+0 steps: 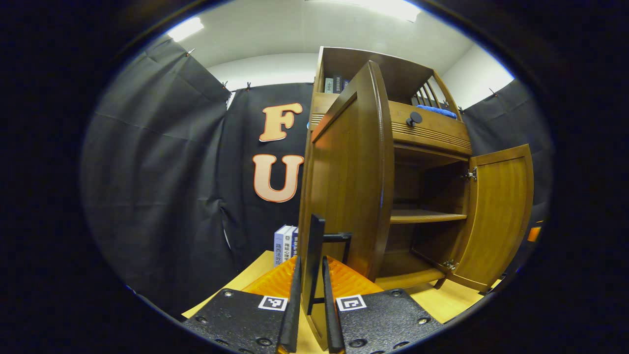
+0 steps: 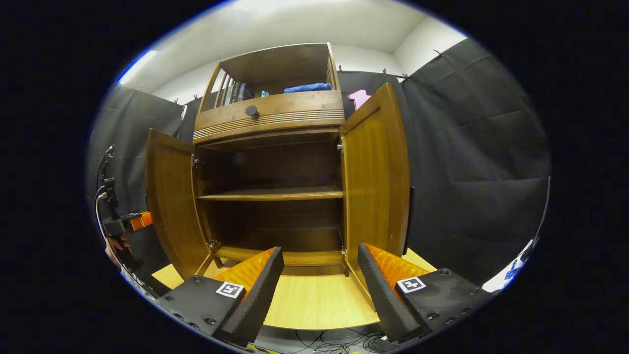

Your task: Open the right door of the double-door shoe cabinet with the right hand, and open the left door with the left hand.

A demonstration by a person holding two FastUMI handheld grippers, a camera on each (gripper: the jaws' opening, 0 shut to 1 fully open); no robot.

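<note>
The wooden shoe cabinet (image 2: 268, 115) stands with both doors swung wide. In the left gripper view the left door (image 1: 349, 187) is edge-on right before me, and my left gripper (image 1: 310, 300) is shut on its black bar handle (image 1: 314, 246). The right door (image 1: 501, 216) hangs open farther off. In the right gripper view my right gripper (image 2: 319, 285) is open and holds nothing, low in front of the cabinet's bare shelves (image 2: 270, 194). The right door (image 2: 376, 187) stands just beyond its right finger. The left door (image 2: 172, 206) is open too, with the other gripper (image 2: 135, 221) and a hand (image 2: 118, 242) behind it.
The cabinet sits on a pale wooden platform (image 2: 314, 300). Above the doors is a drawer with a black knob (image 2: 252, 111); books and a blue cloth (image 2: 307, 88) lie on top. More books (image 1: 285, 243) stand by the wall. Cables (image 2: 324, 344) trail below the platform.
</note>
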